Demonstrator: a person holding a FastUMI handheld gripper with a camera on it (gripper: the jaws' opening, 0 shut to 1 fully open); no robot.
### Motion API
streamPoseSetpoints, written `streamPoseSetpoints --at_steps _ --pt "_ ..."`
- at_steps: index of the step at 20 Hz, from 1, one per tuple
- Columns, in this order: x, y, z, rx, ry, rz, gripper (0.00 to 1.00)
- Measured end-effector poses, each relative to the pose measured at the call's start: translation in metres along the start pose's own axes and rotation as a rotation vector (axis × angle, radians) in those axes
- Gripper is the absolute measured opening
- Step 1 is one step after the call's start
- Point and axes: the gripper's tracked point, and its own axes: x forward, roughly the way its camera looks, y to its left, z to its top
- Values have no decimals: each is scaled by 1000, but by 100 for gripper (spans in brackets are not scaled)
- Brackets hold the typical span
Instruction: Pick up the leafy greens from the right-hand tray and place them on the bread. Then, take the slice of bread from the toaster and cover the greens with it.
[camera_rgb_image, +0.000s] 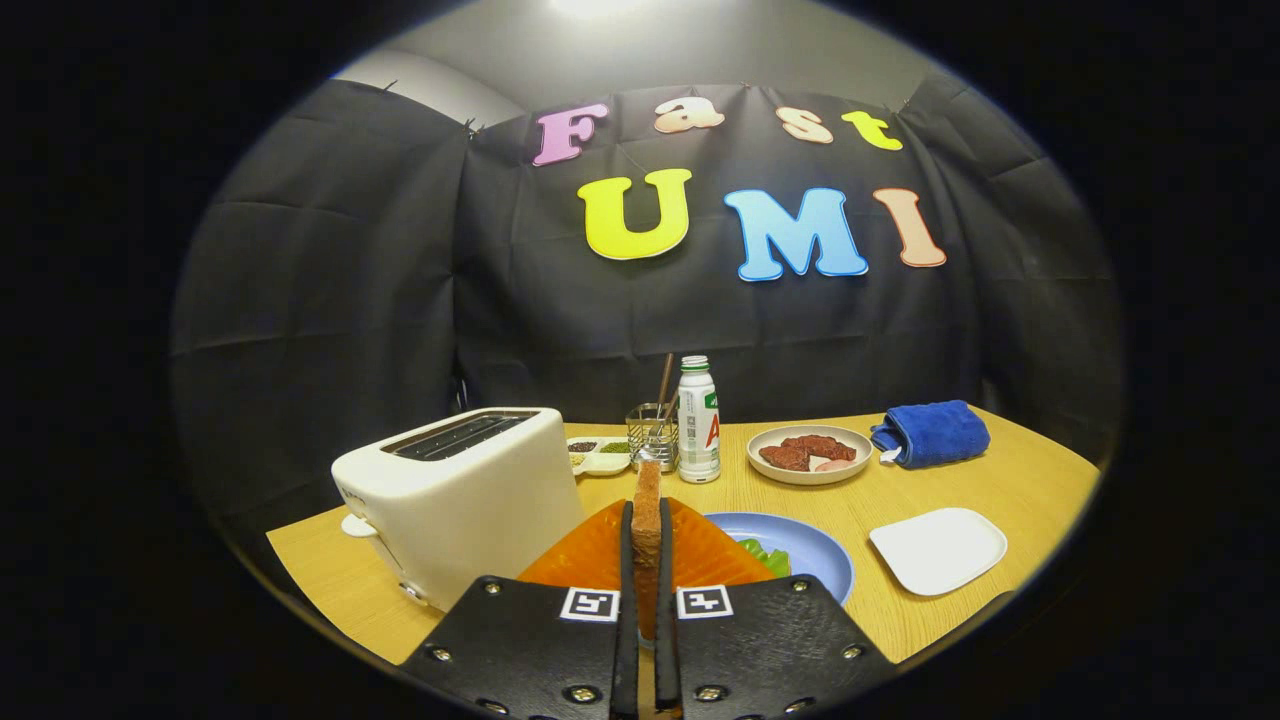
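Your gripper (646, 545) is clenched on a slice of bread (647, 500), which stands on edge between the two fingers with both of them pressing its flat faces; its brown crust pokes up just past the fingertips. You are holding it above the near part of the wooden table (1030, 480).

Just beyond your fingers sits a blue plate (825, 560). On it you can see a bit of the leafy greens (765, 556) to the right of the fingers. Orange shapes (585, 555) show on both sides of the held slice; you cannot tell what they are, nor whether another slice lies under the greens.

To the left, near you, stands the white toaster (470, 490), its slots facing up; you cannot tell if anything is inside them. To the right of the blue plate lies a white square tray (938, 548), apart from it.

Farther back, a white bottle (698, 420) stands upright beside a wire holder (652, 435) with sticks in it, and a small divided dish (598, 455) sits just left of that. Right of the bottle is a round plate (772, 470) with dark red pieces on it, and beside it a folded blue cloth (932, 433) at the far right.
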Motion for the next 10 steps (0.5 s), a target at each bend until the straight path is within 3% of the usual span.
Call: streamPoseSetpoints --at_steps 10 --pt "2 -51 -14 -11 36 -72 7"
